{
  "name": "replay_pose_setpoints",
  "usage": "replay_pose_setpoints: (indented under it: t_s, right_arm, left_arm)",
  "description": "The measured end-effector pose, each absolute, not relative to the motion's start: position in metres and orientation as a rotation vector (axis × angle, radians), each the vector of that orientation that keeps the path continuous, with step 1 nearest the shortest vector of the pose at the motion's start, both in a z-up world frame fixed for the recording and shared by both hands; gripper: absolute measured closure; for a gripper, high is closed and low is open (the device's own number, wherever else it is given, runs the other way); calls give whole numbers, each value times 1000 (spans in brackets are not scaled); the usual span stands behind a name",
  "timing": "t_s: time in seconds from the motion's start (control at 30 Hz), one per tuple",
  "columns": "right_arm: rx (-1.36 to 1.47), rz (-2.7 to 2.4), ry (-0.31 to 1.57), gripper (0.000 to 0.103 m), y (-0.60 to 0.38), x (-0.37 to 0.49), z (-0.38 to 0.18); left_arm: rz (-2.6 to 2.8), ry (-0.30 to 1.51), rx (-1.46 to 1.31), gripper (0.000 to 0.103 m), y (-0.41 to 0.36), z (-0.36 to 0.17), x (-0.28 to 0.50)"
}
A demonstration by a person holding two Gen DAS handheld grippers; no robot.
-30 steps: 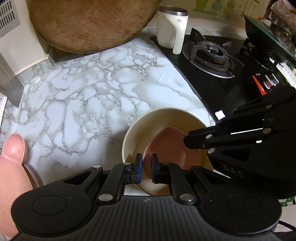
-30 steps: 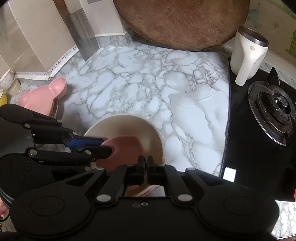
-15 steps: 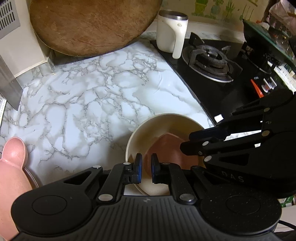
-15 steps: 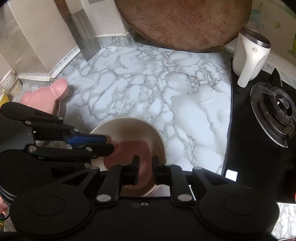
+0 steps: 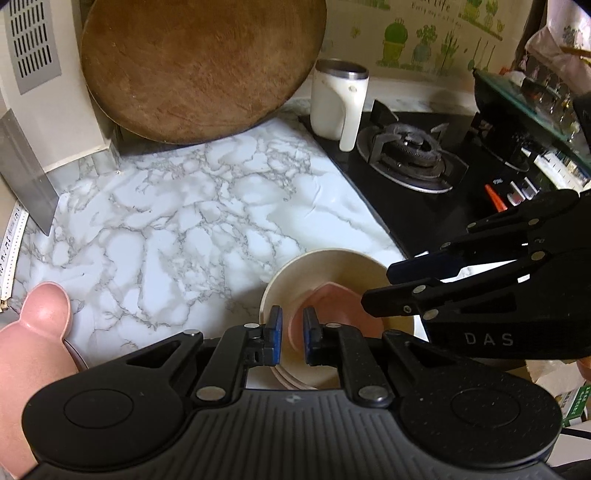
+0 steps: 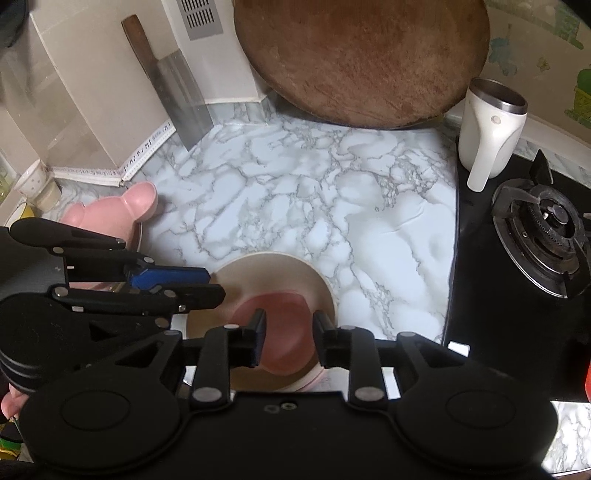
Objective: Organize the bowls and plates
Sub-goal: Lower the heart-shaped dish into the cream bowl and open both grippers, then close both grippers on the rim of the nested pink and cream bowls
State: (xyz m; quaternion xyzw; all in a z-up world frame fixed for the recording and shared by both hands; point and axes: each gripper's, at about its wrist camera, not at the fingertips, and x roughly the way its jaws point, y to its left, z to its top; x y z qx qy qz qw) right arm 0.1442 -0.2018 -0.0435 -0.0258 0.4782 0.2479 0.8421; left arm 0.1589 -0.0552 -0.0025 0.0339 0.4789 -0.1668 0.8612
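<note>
Below our opening, empty right gripper [image 6: 289, 334] and opening, empty left gripper [image 5: 291, 328], a pink plastic dish [image 6: 275, 325] sits inside the round cream bowl [image 6: 273, 264].

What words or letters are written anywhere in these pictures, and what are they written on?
"DAS": on the black body of the right gripper, seen from the left wrist view.
"Every ... day": part of the script line on the cactus wall sticker; the words between are too blurred to read.
Tape strip along the counter edge: black marks, too small to read.
Green box at the right edge: print too small to read.
</note>
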Motion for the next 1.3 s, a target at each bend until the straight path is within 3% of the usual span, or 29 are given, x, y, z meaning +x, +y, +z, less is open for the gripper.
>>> replay_pose_setpoints:
  t_s: [0.17,0.3,0.53,0.7,0.87,1.1,1.3]
  right_arm:
    - [-43,522,981,69,-204,137,-35]
    - [-40,521,956,63,-205,130,-29]
    - [-4,509,929,38,-214,120,-21]
    - [18,488,912,23,-222,116,-19]
    - [41,428,884,2,-229,111,-22]
    - [163,317,1002,1,-246,122,-45]
    - [210,235,1081,15,-251,137,-66]
  left_arm:
    - [-351,967,46,69,-50,5,150]
    - [-346,934,40,61,-46,11,143]
    - [-339,888,17,48,-36,18,130]
    - [-322,864,-31,28,-25,21,123]
    - [-311,860,-71,26,-18,19,121]
    - [-271,984,-225,26,-8,-3,135]
    - [-205,1072,-311,26,-5,-26,148]
